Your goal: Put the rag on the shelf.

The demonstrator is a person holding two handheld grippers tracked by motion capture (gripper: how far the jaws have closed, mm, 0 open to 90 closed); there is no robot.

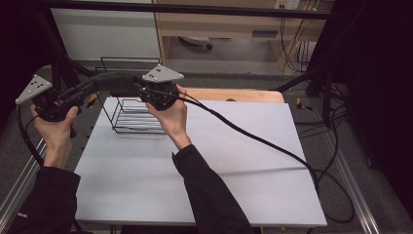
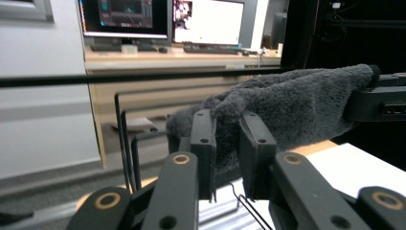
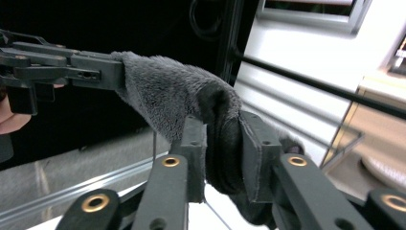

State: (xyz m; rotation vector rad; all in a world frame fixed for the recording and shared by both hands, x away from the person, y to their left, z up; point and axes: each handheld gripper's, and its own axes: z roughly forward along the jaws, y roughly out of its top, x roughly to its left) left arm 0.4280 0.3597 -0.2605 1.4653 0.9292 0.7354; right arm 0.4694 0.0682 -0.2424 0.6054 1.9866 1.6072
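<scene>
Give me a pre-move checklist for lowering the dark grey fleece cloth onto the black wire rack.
1. Left gripper grips the dark grey fleece cloth: ok, cloth sits between its pads.
2. Right gripper grips the cloth's other end: ok, fabric is pinched between its pads.
3. Cloth spans both grippers: ok, it stretches between them without drooping.
4. Black wire rack stands upright on the white table: ok.
5. Cloth lined up over the rack: ok, it hangs above the rack's far side.
6. Cloth clear of the rack wires: cannot tell.
</scene>
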